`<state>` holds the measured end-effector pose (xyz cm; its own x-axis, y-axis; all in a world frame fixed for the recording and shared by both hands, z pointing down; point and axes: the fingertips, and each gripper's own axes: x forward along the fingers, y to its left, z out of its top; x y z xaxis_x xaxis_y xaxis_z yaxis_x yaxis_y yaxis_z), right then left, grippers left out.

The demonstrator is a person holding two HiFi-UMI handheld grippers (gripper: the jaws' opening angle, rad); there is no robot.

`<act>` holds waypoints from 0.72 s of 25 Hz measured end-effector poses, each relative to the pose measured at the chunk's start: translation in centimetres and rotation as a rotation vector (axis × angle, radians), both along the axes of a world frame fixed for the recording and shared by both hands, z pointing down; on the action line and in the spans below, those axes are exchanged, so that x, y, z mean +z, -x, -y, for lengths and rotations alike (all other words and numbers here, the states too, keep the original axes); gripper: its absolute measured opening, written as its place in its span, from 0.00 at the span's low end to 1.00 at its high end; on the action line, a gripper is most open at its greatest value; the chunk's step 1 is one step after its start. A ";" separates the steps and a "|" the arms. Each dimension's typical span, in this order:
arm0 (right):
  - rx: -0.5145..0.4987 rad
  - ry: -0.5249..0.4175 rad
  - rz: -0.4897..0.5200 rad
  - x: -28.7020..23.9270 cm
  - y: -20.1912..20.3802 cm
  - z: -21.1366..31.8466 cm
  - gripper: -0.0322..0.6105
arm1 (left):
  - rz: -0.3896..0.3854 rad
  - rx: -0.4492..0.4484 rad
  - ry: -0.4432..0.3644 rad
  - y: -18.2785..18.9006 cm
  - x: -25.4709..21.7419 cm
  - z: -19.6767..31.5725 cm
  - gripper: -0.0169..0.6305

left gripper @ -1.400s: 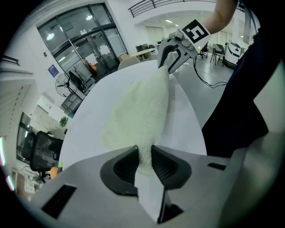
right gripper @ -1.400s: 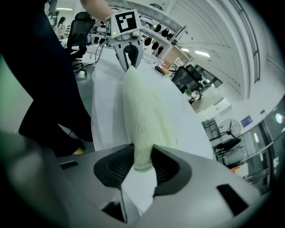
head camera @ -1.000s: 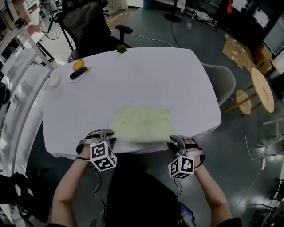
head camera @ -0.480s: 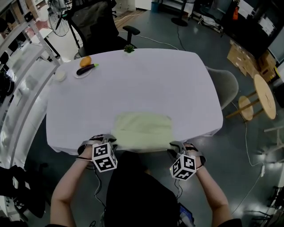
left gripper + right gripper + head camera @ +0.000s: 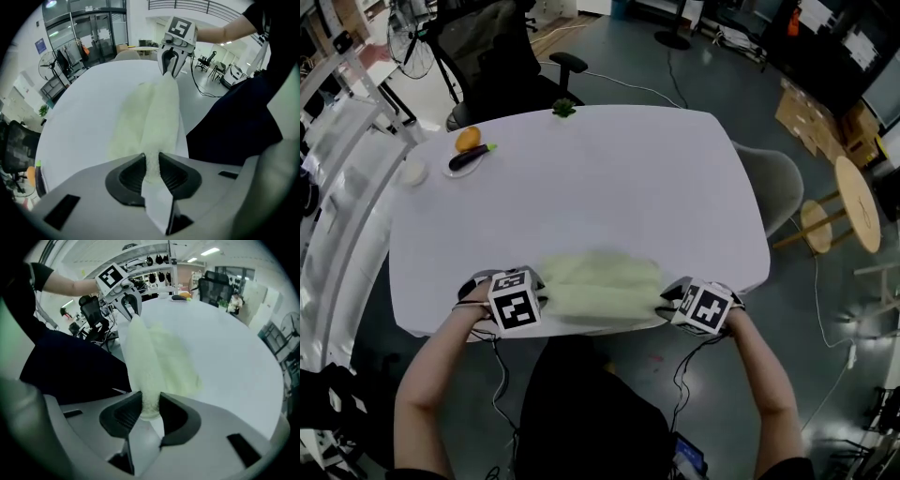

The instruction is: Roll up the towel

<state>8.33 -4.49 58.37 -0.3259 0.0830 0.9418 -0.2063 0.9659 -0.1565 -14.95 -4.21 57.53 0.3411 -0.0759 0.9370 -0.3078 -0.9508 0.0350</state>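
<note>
The pale green towel lies on the white counter, close to its near edge and right in front of the person, with its far part flat. The left hand-held gripper pinches the towel's near left corner. In the left gripper view the terry fabric is squeezed between the two dark pads with no gap on either side. The right hand-held gripper does the same at the near right corner, its jaws pressed onto a bunched fold of towel. Between the two grips the near edge runs as a raised, taut ridge, and from above it looks doubled over onto the rest of the towel.

I judge that the first turn of the roll is in hand: the near edge is gripped at both ends, ready to become the core. The next move calls for both hand-held grippers to travel away from the person at the same pace and turn evenly, so the ridge tucks under itself. If one leads, the roll will likely come out slanted. A plate at the far left corner sits well apart and is no obstacle
</note>
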 end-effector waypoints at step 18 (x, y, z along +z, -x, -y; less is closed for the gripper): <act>0.106 -0.031 -0.065 1.9 0.0 5.5 0.30 | 0.010 0.007 -0.024 -0.2 2.5 5.4 0.27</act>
<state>8.30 -9.98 60.23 -0.2692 0.0217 0.9628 -0.3160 0.9424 -0.1096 -14.76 -9.61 60.04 0.3319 -0.0955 0.9385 -0.3011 -0.9535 0.0094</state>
